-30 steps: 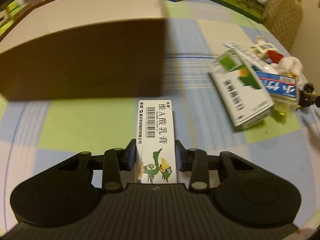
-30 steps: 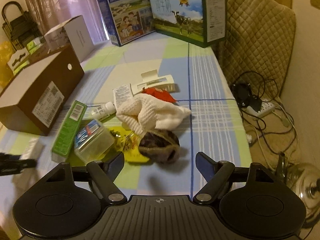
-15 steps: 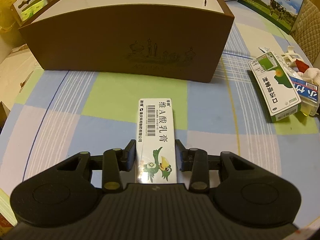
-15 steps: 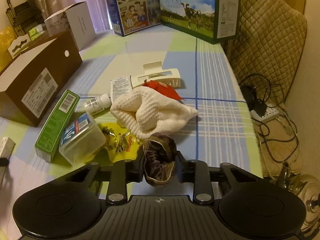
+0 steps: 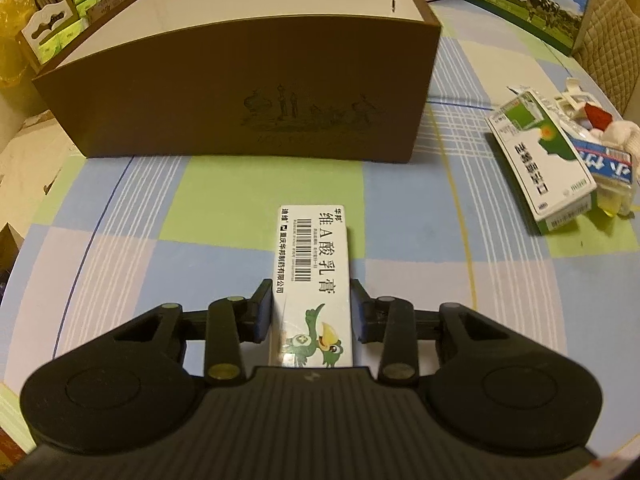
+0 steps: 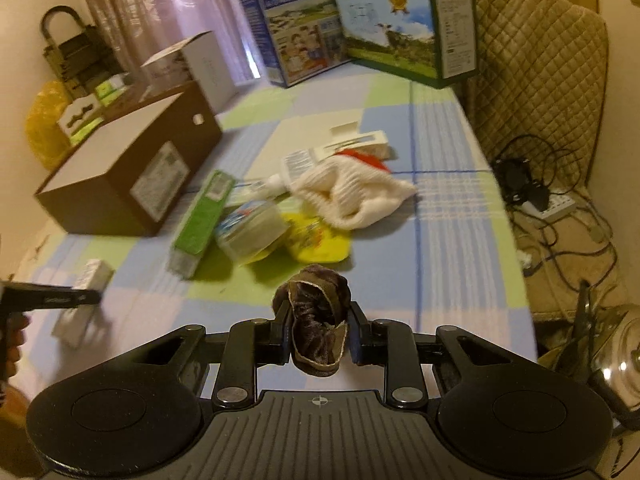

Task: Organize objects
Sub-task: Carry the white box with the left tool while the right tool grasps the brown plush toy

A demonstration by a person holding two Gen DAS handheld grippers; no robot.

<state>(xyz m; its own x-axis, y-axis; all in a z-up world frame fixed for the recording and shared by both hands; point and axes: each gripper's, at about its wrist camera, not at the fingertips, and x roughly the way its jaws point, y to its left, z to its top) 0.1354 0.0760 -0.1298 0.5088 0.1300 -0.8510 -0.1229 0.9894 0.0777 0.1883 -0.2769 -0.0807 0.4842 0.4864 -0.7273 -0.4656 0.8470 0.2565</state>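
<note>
A table covered by a checked cloth point(image 6: 448, 216) in blue, green and pale squares fills the room's middle under warm, dim light. A quilted beige chair point(image 6: 536, 72) stands at its far right corner. Pinkish curtains point(image 6: 168, 4) hang behind. A power strip point(image 6: 560, 206) and tangled cables lie on the floor.

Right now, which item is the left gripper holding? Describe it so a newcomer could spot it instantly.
Find the big brown open-top box on the checked tablecloth. In front of it, the left gripper clamps a slim white carton. Unlike the wider green-and-white box to the right, it shows a barcode and a cartoon green bird.
</note>
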